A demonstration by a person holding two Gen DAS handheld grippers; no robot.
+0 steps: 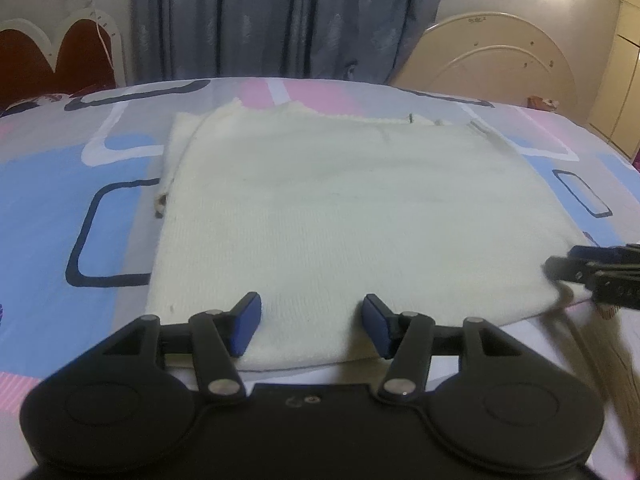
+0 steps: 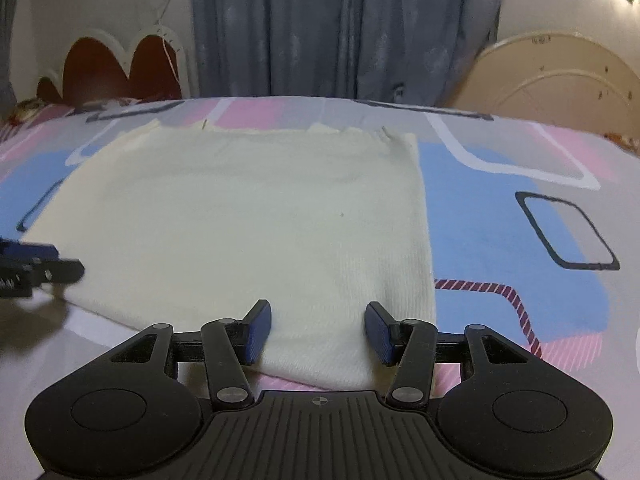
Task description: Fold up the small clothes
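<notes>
You have the cream knitted garment (image 1: pixel 340 216) lying flat on the bed (image 1: pixel 60 184), over the patterned sheet, its near hem along the near edge of the bed and its far hem toward the curtain (image 1: pixel 280 20). It looks already doubled: a second layer peeks out along its left side in the left view.

Your left gripper (image 1: pixel 311 325) sits at the near hem toward the garment's left corner, blue pads spread with the knit between them, nothing pinched yet. Your right gripper (image 2: pixel 318 330) does the same near the right corner, jaws apart over the hem.

So you seem to be at the grasp before a fold. Next, close both on the hem, taking every layer, lift evenly, and carry it to the far hem.
</notes>
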